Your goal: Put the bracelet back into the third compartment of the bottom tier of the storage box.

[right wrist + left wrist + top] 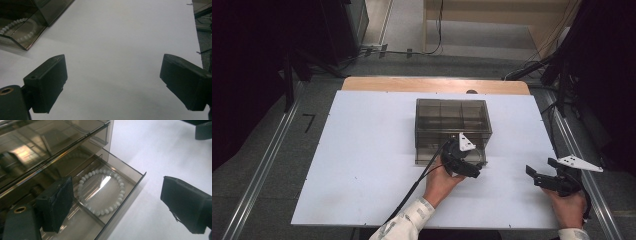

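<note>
left gripper [472, 167] jaws wide open over the smoky box's [452, 117] pulled-out drawer [125, 192], white bead bracelet [100, 192] lying inside; right gripper [539, 175] open too, near right

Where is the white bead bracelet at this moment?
In the left gripper view, the bracelet lies in the open drawer of the smoky box, beside the left gripper.

a lab or recording studio: white desk [362, 165] on grey carpet, metal floor rails [267, 155] at left and right, black curtains, cables [432, 47] at far side.
</note>
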A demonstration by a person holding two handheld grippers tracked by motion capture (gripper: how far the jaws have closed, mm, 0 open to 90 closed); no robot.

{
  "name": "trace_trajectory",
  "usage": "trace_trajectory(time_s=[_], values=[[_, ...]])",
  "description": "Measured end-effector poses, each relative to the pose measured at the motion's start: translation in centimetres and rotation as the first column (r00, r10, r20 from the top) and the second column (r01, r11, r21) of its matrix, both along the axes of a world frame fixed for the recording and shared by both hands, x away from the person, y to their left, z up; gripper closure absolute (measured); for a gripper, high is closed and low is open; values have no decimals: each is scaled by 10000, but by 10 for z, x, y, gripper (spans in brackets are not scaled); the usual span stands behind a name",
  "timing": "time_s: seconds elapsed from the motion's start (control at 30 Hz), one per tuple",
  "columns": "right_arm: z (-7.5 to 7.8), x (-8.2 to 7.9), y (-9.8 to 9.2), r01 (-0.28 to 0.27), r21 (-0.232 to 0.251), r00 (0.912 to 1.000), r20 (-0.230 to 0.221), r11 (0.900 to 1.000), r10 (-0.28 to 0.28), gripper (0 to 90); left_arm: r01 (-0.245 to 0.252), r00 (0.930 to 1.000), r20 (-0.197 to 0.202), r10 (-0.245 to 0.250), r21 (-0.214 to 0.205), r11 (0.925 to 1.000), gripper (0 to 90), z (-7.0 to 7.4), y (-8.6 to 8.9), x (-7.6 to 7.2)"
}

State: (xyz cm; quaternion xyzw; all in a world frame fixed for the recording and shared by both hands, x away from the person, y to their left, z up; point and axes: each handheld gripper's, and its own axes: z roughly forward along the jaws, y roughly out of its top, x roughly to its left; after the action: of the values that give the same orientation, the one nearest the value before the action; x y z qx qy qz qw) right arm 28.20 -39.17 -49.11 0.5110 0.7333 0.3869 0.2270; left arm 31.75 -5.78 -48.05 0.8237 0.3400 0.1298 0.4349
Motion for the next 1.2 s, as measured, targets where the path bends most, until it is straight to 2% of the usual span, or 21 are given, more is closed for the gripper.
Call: trace_trajectory(time_s=[0.2, 0.3, 0.63, 0.73, 0.83, 0.93, 1.2], values=[[0, 0, 0, -19, -19, 10000, -32, 10000, 19, 60, -149, 9999, 1, 149, 75, 9999, 121, -1, 12, -2], [0, 0, 1, -51, -61, 10000, 2, 10000, 51, 61, -269, 9996, 31, 269, -83, 9996, 126, 0, 19, -4], [0, 0, 0, -15, -96, 10000, 3, 10000, 15, 61, -475, 9987, 158, 478, -188, 9987, 127, 6, 42, -11], [0, -1, 0, 0, -107, 10000, 0, 9999, 0, 60, -542, 9983, 185, 550, -373, 9978, 127, 7, 50, -13], [0, -1, 1, 8, -145, 10000, -15, 9999, -8, 60, -667, 9976, 154, 676, -533, 9963, 127, 4, 56, -15], [1, -1, 2, 14, -179, 10000, -22, 9998, -14, 61, -790, 9968, 58, 794, -479, 9957, 126, 0, 62, -17], [0, -1, 2, 13, -233, 10000, -50, 9997, -15, 60, -1150, 9932, 132, 1160, -626, 9914, 126, -3, 81, -20]])
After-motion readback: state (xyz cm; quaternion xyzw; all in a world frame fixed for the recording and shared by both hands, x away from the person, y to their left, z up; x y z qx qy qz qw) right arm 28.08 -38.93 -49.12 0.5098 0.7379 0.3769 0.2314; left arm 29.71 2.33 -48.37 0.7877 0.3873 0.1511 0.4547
